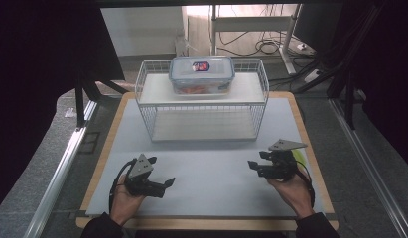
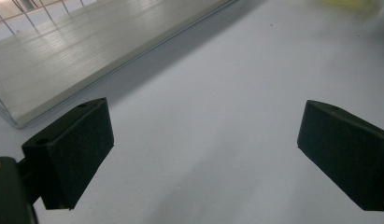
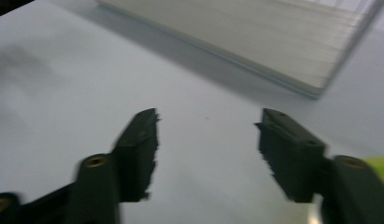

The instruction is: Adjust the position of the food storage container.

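My left gripper (image 1: 168,184) hovers low over the white mat (image 1: 211,168) at the front left, held in a hand. Its jaws stand wide apart with nothing between them, and in the left gripper view the left gripper (image 2: 203,149) points across bare mat. My right gripper (image 1: 254,166) is at the front right, pointing left. In the right gripper view the right gripper (image 3: 208,135) has its jaws apart over bare mat, with nothing between them. A clear lidded container (image 1: 201,74) with reddish contents sits on the top shelf of a white wire rack (image 1: 147,106).
The rack stands at the back middle of the mat, its lower shelf (image 2: 63,56) bare. A yellow-green object (image 1: 301,157) lies just behind the right gripper near the mat's right edge. Wooden board edges (image 1: 106,153) frame the mat. Cables and stands lie on the floor beyond.
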Demonstrator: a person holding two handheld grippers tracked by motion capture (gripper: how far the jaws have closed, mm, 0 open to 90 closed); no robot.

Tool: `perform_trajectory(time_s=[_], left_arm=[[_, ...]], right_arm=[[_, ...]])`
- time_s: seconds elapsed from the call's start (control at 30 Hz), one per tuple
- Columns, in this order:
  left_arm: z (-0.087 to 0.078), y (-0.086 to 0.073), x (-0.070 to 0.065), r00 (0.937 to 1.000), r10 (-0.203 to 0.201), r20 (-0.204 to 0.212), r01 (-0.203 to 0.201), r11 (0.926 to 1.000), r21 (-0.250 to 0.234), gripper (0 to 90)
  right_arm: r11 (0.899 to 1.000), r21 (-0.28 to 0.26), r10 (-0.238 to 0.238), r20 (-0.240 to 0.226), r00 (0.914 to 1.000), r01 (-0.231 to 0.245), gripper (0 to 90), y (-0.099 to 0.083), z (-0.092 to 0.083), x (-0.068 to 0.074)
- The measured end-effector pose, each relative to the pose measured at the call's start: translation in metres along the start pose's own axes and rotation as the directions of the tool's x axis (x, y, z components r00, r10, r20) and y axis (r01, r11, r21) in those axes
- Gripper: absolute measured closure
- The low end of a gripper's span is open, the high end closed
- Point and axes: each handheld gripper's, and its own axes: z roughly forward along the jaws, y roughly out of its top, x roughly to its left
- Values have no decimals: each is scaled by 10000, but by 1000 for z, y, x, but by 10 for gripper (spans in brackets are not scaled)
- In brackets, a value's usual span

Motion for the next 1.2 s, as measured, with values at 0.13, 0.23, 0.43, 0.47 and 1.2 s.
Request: perform_trajectory(time_s=[0.13,0.23,0.43,0.47,1.2], left_arm=[[0,-1,2,9998,-158,77,157,9999,36,41],[1,-2,4,9997,-215,72,214,9996,156,47],[2,-2,5,9996,-248,122,246,9996,167,51],[2,-2,5,9997,-220,111,218,9996,172,51],[3,-3,5,9995,-229,198,222,9992,318,61]], right_arm=[[10000,57,43,552,9985,-47,644,0,-10,-10],[9991,26,411,1188,9921,-417,742,-2,-19,-24],[9951,-182,992,1888,9770,-975,883,-10,-33,-52],[9946,-188,1042,1991,9744,-1025,898,-11,-35,-56],[9787,266,1795,3703,9114,-2036,900,-39,-45,-107]])
